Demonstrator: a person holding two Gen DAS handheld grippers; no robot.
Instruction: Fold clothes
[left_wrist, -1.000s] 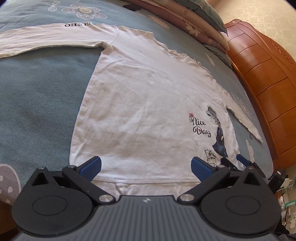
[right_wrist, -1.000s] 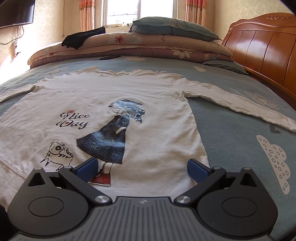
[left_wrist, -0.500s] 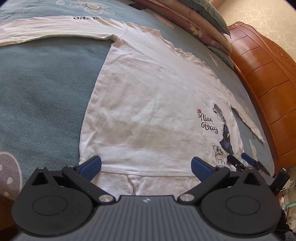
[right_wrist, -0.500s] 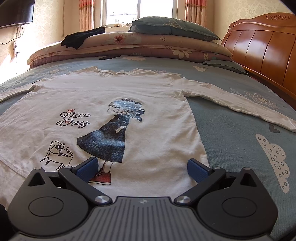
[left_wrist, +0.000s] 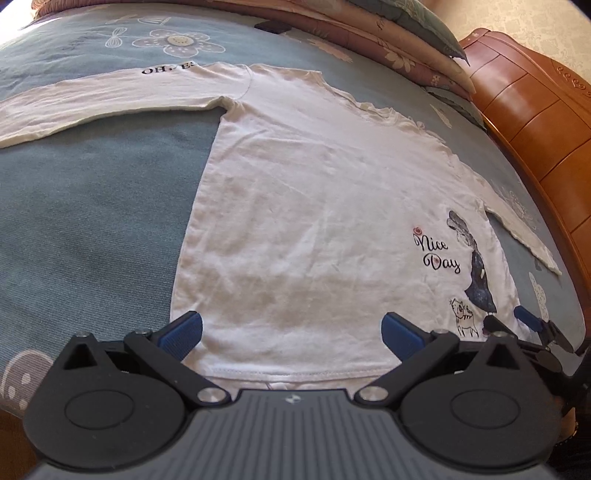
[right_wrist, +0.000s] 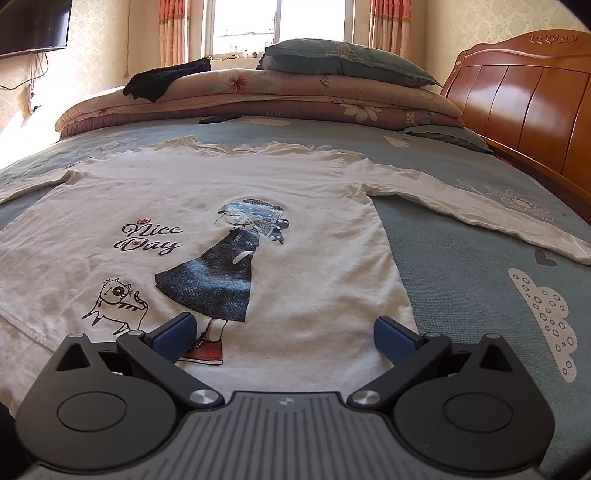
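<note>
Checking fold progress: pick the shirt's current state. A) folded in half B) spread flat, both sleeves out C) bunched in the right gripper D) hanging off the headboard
B: the white shirt lies flat on the bed, sleeves stretched sideways, both grippers open.

Words I can read: two prints, one on the shirt, one on the bedspread.

The white shirt (right_wrist: 207, 206) carries "Nice Day" (right_wrist: 151, 239) in black looping script with small red hearts, left of the printed girl and above the cat drawing; the left wrist view shows it too (left_wrist: 437, 254). On the bedspread (left_wrist: 92, 229), partly covered by the shirt's shoulder, black capitals read "OH, E" (left_wrist: 168, 68), the rest hidden.
</note>
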